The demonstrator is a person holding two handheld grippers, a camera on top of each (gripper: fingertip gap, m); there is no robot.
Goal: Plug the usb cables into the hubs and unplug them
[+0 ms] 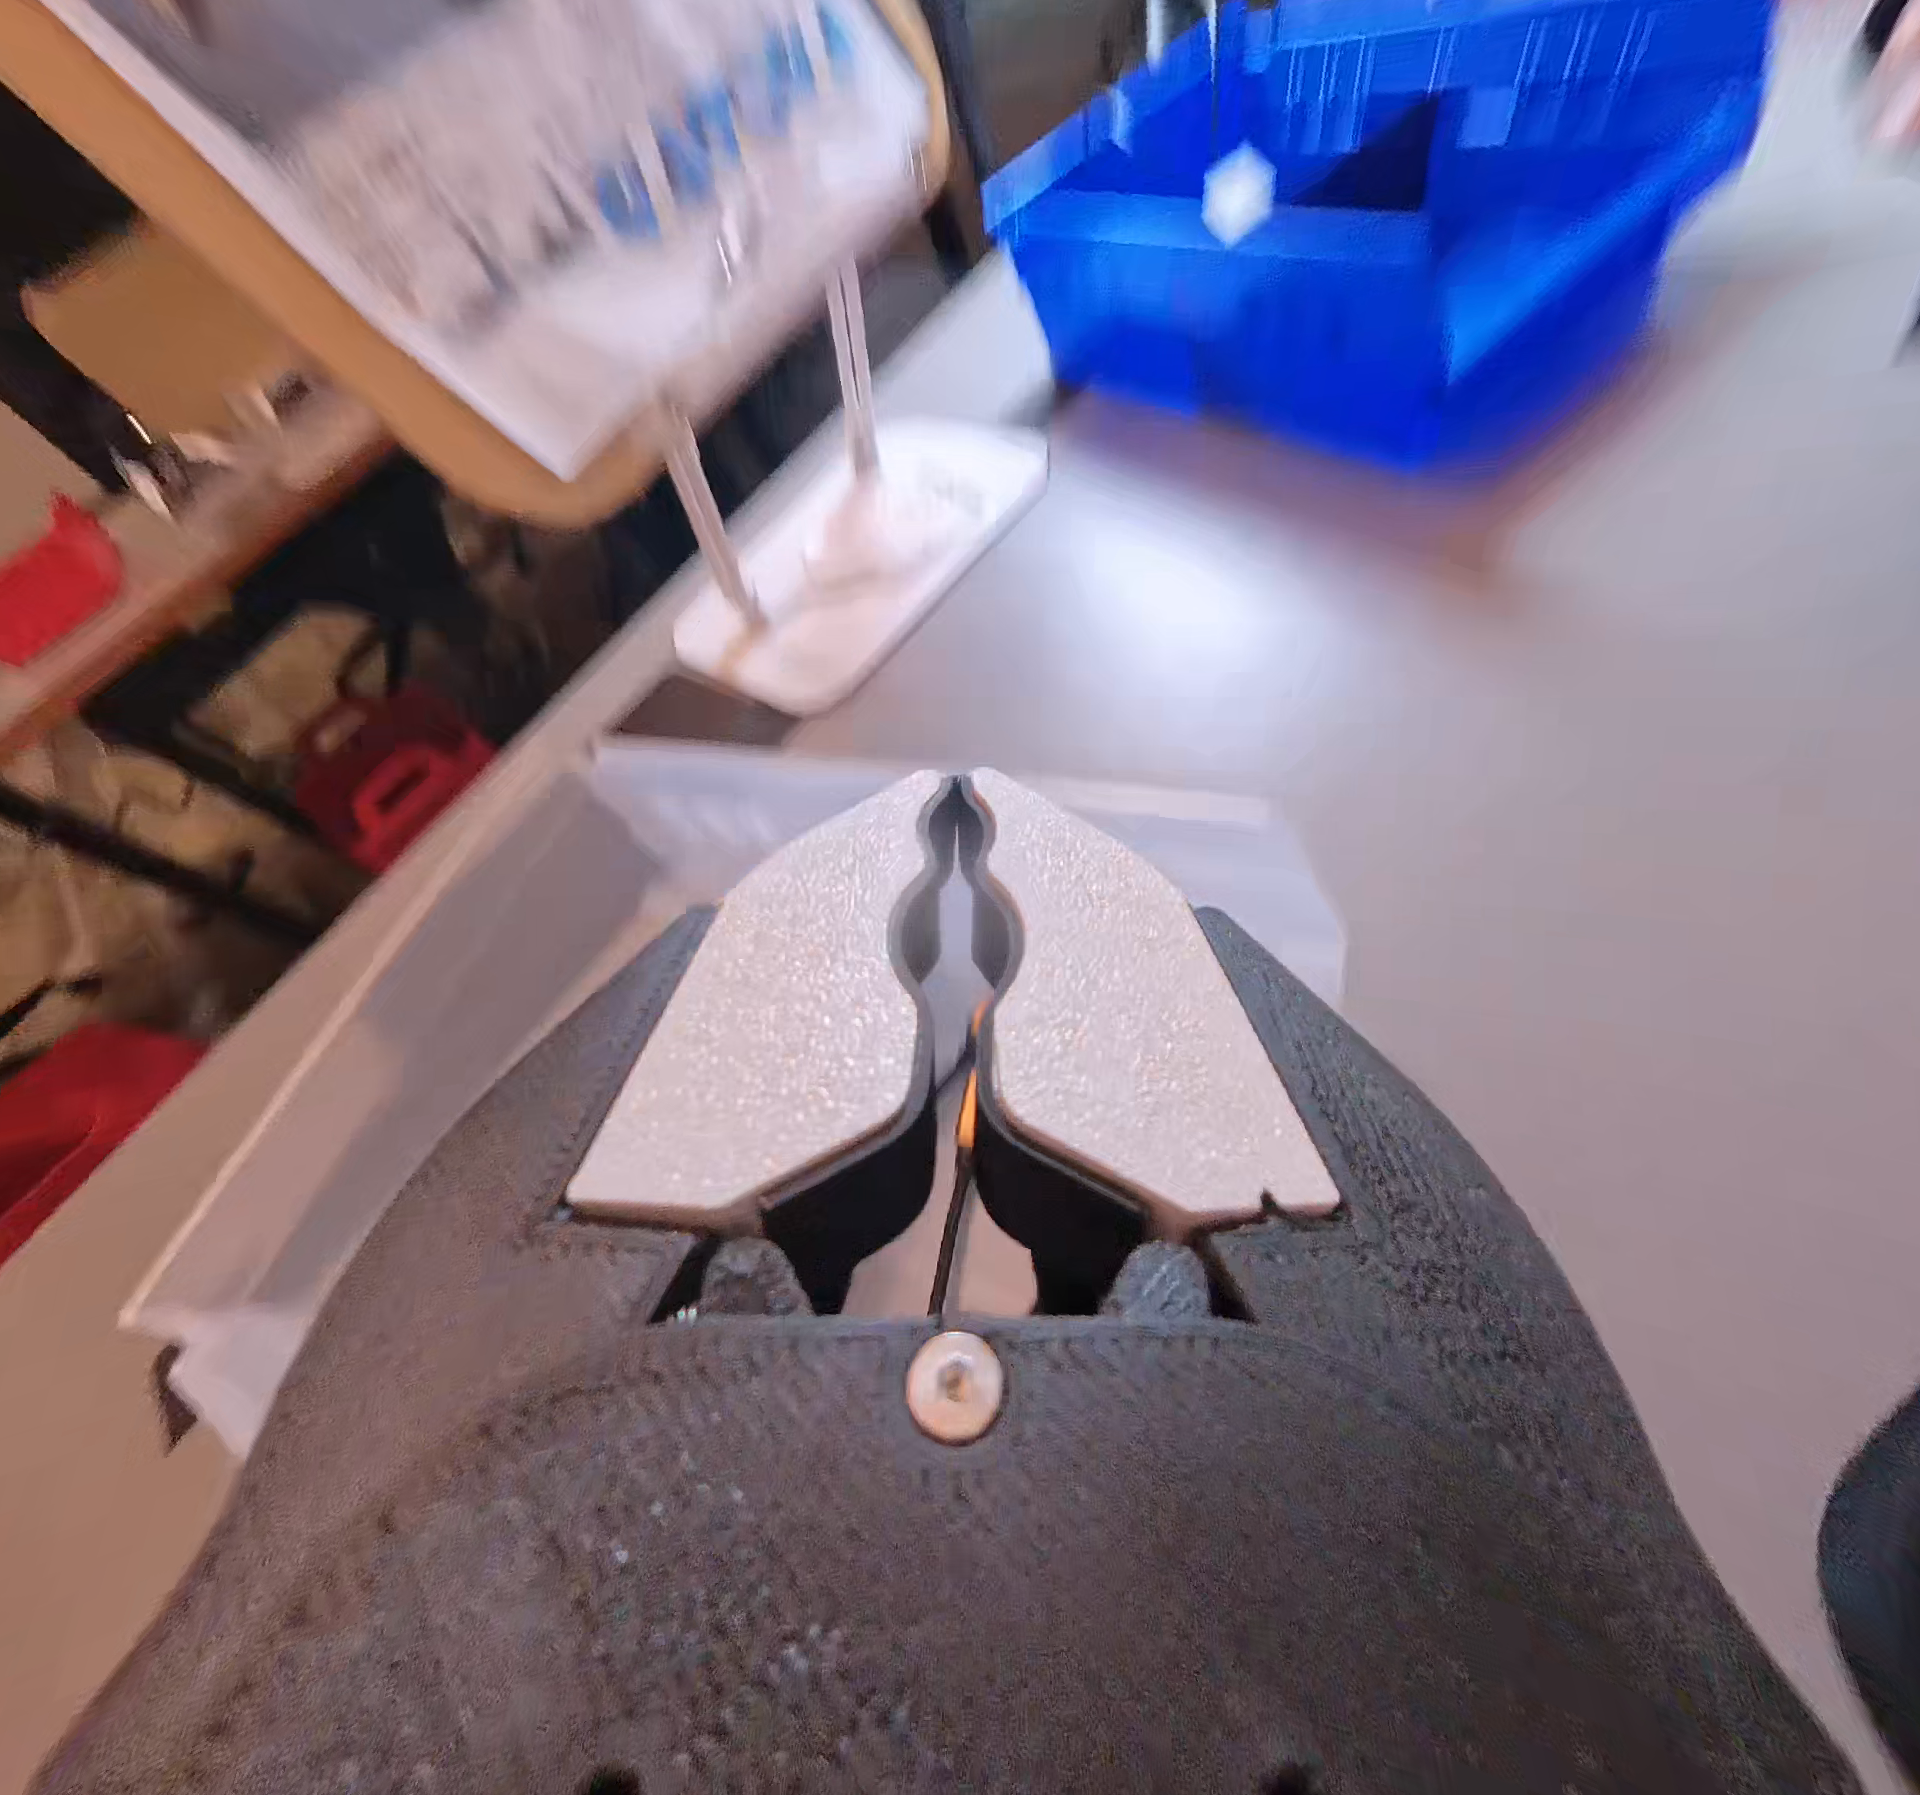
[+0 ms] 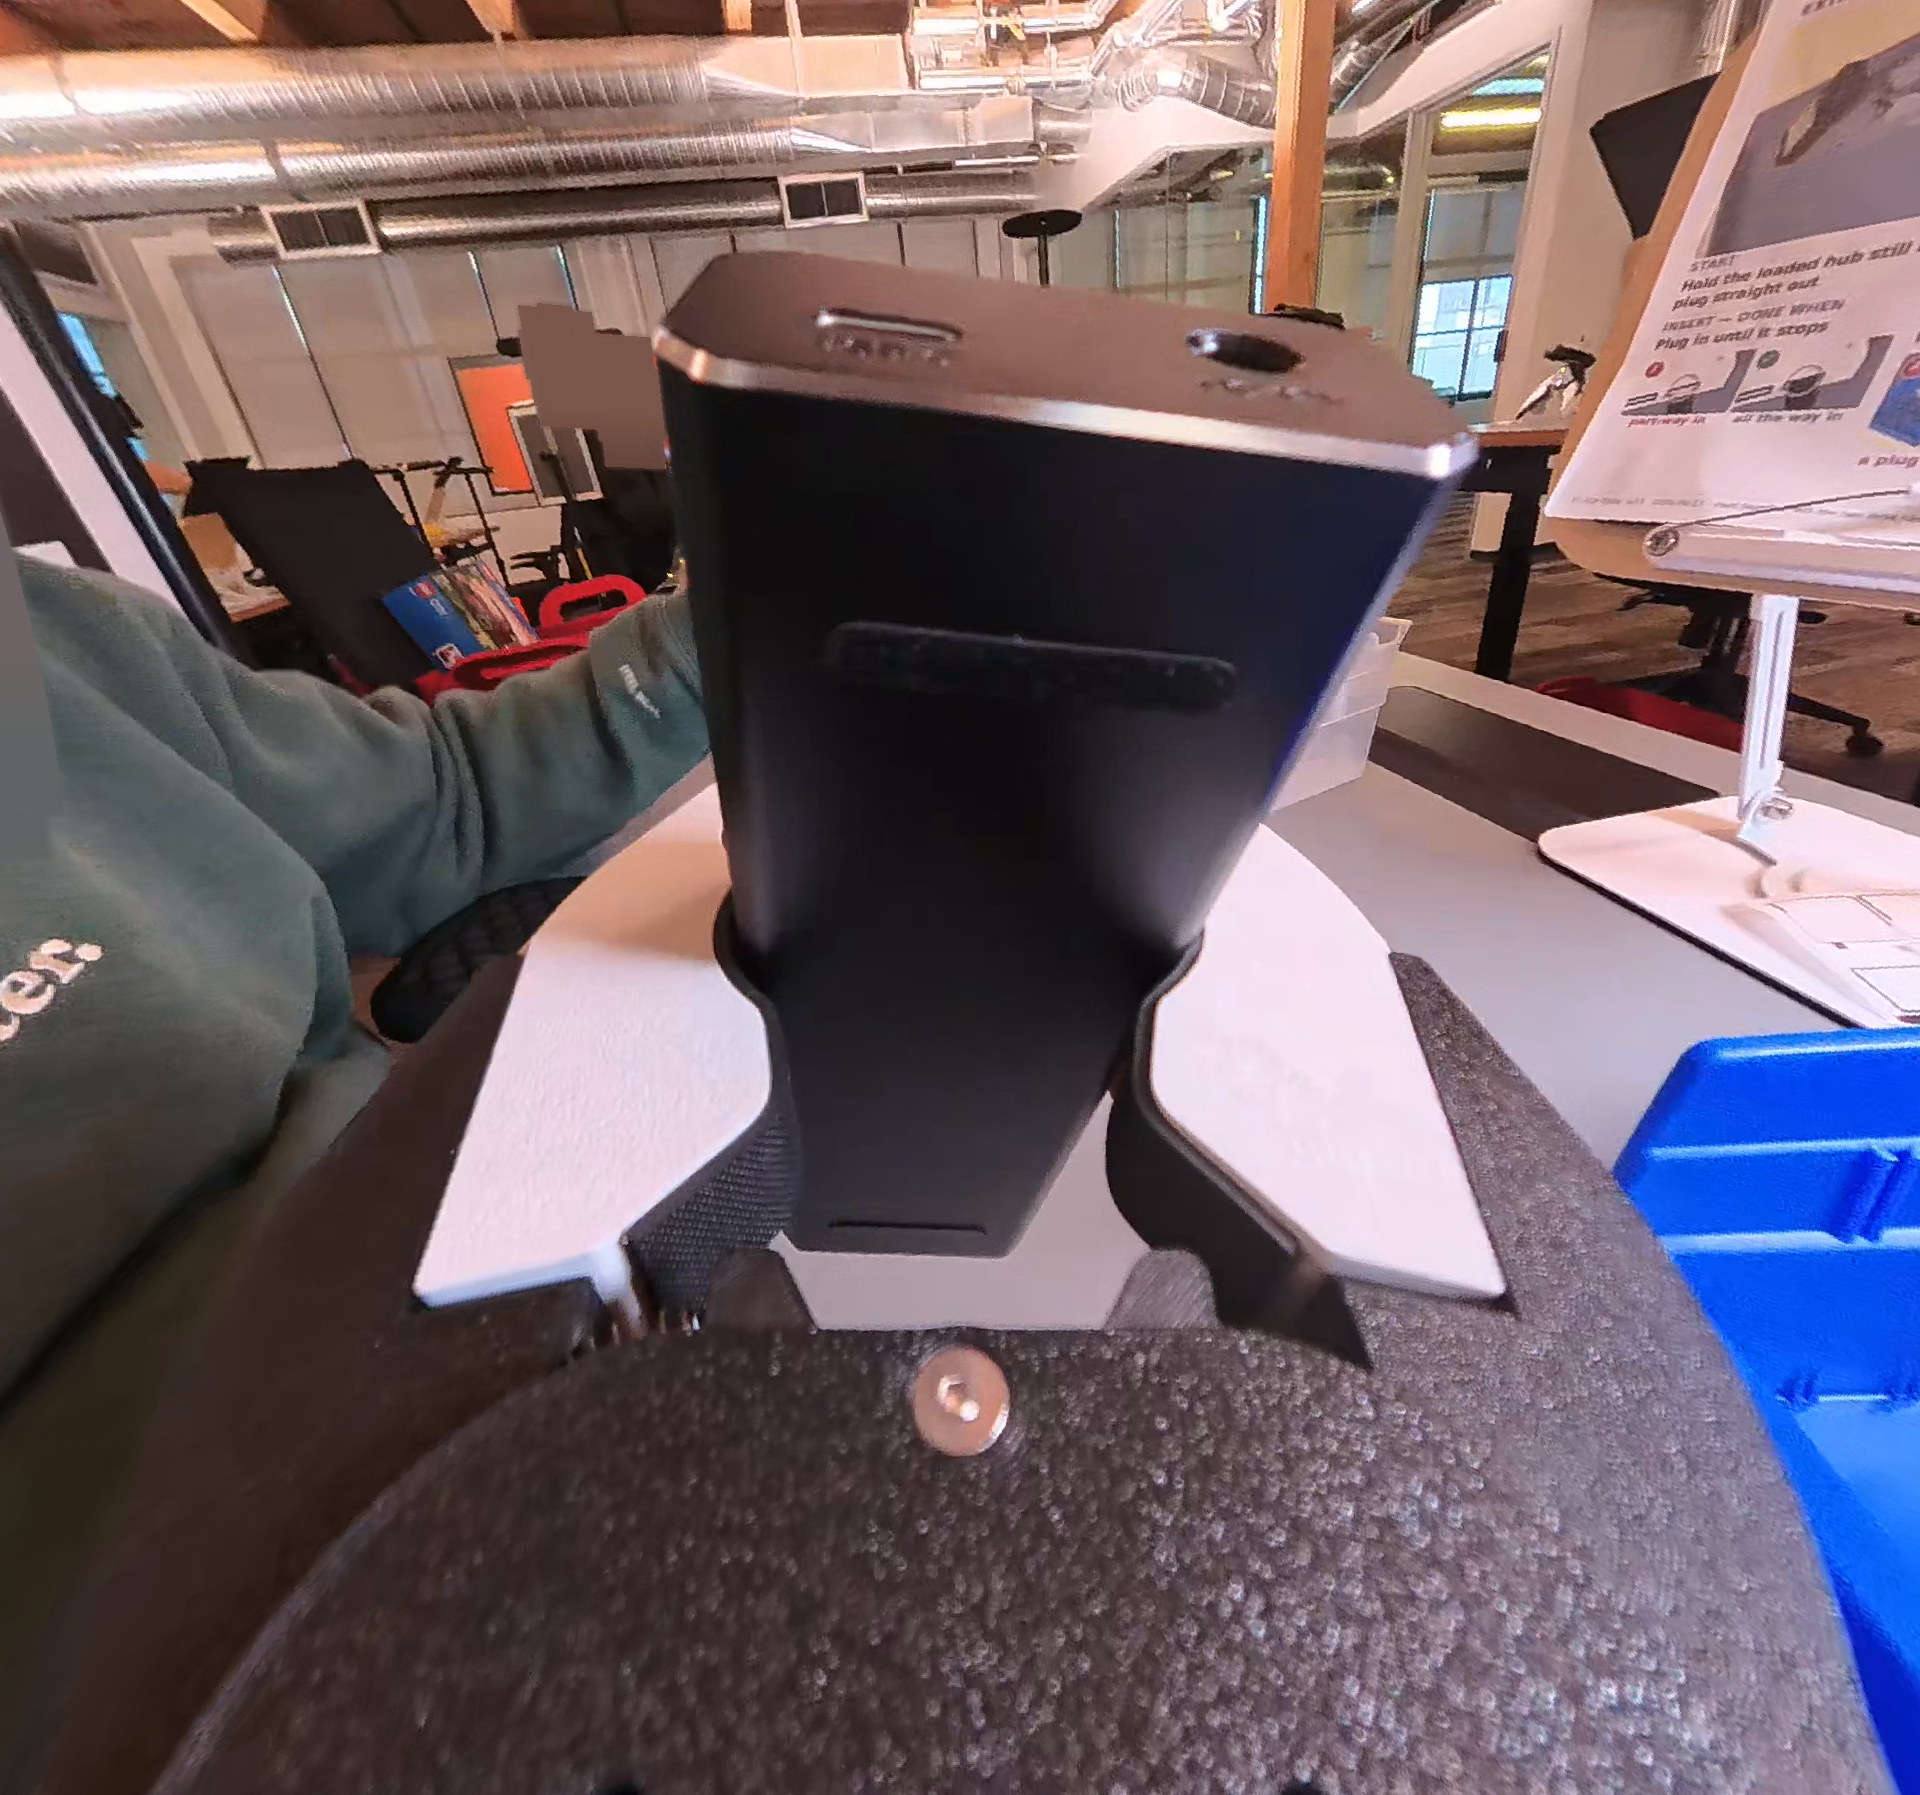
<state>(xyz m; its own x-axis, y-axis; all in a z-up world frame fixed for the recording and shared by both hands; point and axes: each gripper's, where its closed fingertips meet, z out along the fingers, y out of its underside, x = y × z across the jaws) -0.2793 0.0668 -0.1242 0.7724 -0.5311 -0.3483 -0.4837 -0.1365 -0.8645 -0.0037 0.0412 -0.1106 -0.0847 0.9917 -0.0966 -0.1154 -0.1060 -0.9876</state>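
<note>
My right gripper [image 2: 966, 914] is shut on a black USB hub [image 2: 1039, 550] and holds it upright above the table. The hub's top end faces up and shows a slot port [image 2: 888, 332] and a round socket [image 2: 1247, 355]. A black strip [image 2: 1029, 670] crosses its near face. My left gripper [image 1: 961, 789] is shut with its white fingertips together and nothing between them, low over the grey table [image 1: 1455, 810]. The left wrist view is motion-blurred. No USB cable shows in either view.
A blue bin [image 1: 1351, 270] stands on the table ahead of the left gripper, and at the lower right of the right wrist view [image 2: 1787, 1226]. An instruction sheet [image 1: 468, 135] stands on a white stand [image 1: 862, 550]. A clear tray [image 1: 727, 810] lies by the table edge. A person's green sleeve [image 2: 312, 758] is at the left. My hands' fingertips stand some 30 cm from each other.
</note>
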